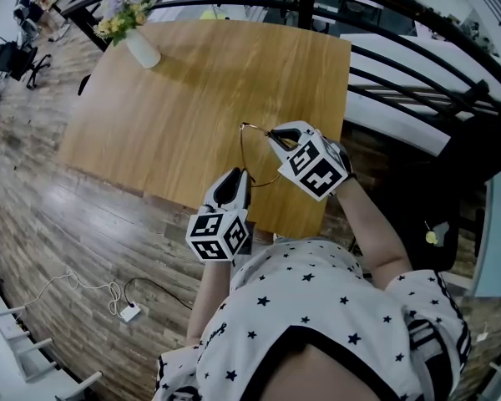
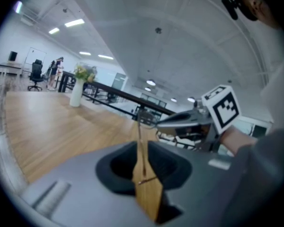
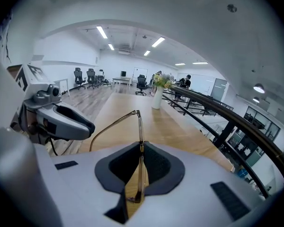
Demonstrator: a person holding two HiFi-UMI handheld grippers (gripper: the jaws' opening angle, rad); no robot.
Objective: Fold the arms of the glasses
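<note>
Glasses (image 3: 139, 126) in left gripper (image 1: 236, 178), right gripper (image 1: 274, 136)

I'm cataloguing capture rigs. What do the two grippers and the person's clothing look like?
The left gripper and right gripper have pale grey shells, dark around the jaws, each carrying a white cube with black square markers. The person wears a short-sleeved white top printed with black stars.

head view | glasses (image 1: 244, 127) partly hidden behind right gripper (image 1: 273, 134) | far people (image 2: 55, 69) too small to tell
</note>
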